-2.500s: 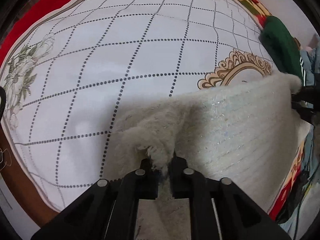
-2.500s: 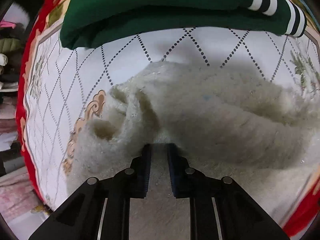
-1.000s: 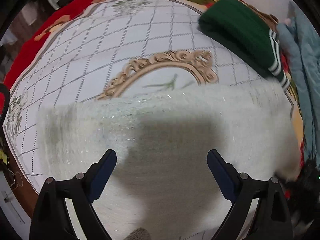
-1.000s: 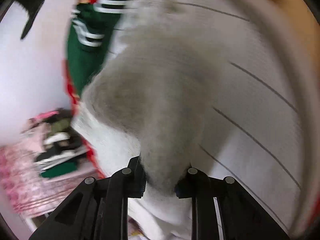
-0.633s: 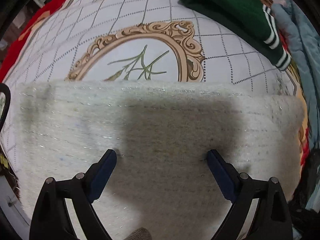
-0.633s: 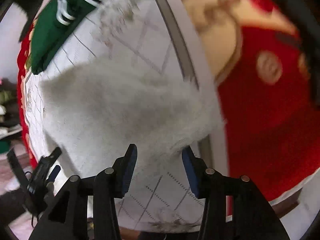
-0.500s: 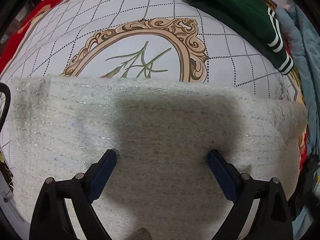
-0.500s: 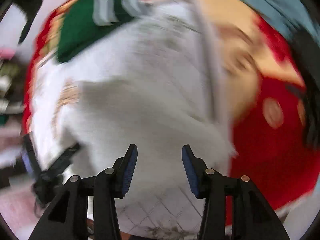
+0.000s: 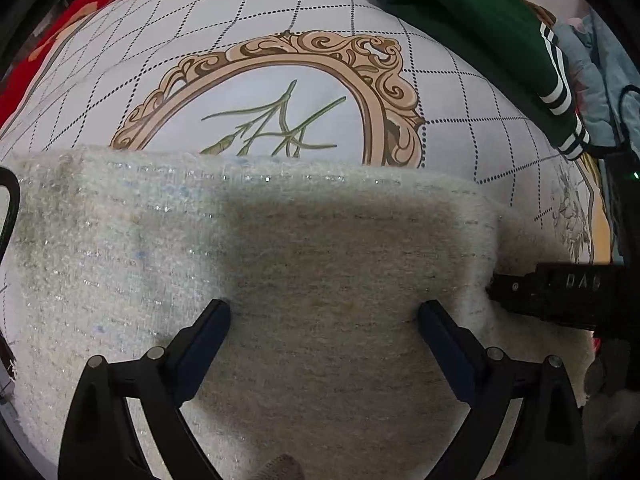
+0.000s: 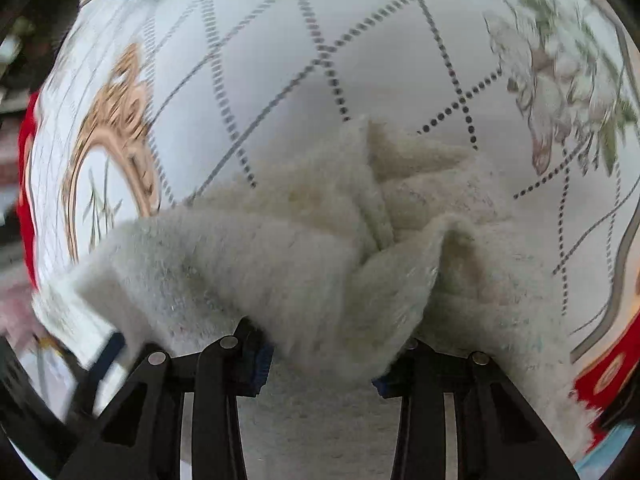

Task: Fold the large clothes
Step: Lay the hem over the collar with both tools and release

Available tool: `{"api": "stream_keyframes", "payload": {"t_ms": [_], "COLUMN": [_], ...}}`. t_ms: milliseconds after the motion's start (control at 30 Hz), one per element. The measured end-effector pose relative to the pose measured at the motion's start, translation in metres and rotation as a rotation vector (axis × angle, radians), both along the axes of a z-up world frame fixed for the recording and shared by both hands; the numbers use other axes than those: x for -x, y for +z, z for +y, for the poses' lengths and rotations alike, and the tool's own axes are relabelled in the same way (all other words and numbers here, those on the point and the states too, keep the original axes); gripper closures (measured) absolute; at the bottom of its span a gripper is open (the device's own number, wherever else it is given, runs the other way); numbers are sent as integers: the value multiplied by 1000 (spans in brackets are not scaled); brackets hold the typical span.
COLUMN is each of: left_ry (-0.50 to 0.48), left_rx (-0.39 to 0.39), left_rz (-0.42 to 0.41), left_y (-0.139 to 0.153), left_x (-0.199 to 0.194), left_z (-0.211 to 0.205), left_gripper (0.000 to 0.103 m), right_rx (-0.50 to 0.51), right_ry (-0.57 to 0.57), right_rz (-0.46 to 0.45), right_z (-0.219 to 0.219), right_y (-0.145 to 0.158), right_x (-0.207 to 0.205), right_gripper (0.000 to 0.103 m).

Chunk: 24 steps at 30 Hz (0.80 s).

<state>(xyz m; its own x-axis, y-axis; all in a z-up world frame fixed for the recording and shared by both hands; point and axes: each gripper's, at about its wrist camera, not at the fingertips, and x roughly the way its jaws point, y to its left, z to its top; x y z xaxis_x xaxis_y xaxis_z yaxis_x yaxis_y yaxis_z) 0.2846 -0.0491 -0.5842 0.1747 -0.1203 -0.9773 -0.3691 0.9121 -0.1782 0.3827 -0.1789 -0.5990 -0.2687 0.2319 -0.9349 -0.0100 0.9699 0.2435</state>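
The left gripper hangs wide open over the cream knit garment, gripping nothing. The right gripper, jaws just closing, straddles a bunched fold at the garment's three-o'clock end — whether it pinches is unclear. The body lies flat on the patterned bedspread; that end remains to be folded — a folded green garment lies at one o'clock.

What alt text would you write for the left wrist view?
A fuzzy white sweater lies folded flat across a patterned bedspread, under the open left gripper. A folded green garment sits beyond, and the right gripper touches the sweater's right edge.
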Motion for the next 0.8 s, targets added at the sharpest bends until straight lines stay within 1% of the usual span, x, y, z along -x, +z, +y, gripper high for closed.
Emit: {"api": "stream_keyframes", "payload": {"t_ms": [67, 100, 133, 167, 233, 267, 300, 333, 367, 400, 433, 467, 533, 633, 733, 800], "left_ry": [9, 25, 36, 47, 68, 79, 94, 106, 119, 130, 140, 159, 210, 316, 440, 536], "left_rx": [4, 11, 9, -5, -51, -75, -98, -108, -128, -143, -149, -152, -147, -140, -132, -100], "left_rz": [3, 3, -4, -10, -14, -10, -7, -4, 5, 18, 27, 41, 60, 75, 70, 63], "left_y": [4, 10, 17, 24, 36, 39, 42, 42, 42, 40, 37, 35, 34, 44, 63, 72], "left_x": [-2, 0, 2, 4, 14, 18, 25, 29, 35, 42, 51, 60, 80, 117, 162, 197], "left_z": [2, 6, 9, 11, 19, 23, 28, 32, 37, 43, 46, 52, 64, 79, 91, 98], "left_gripper": [3, 3, 3, 3, 3, 3, 3, 3, 3, 3, 3, 3, 3, 3, 3, 4], "right_rx": [13, 19, 24, 15, -40, -49, -75, -98, -72, -11, 23, 46, 90, 90, 106, 122], "right_ry": [31, 38, 68, 90, 145, 165, 186, 211, 246, 295, 307, 306, 303, 296, 314, 317], "right_rz": [39, 47, 32, 1, -72, -64, -32, 10, 31, 34, 33, 30, 34, 37, 3, -26], "right_z": [4, 6, 8, 14, 24, 30, 39, 47, 57, 69, 80, 84, 92, 92, 88, 92], "right_y": [2, 9, 28, 41, 75, 78, 73, 60, 50, 32, 17, 10, 7, 6, 13, 23], "right_x": [-6, -7, -5, -8, 3, 8, 16, 26, 35, 40, 39, 39, 36, 35, 37, 43], "right_gripper": [62, 62, 62, 62, 62, 62, 62, 64, 65, 65, 65, 65, 65, 65, 65, 64]}}
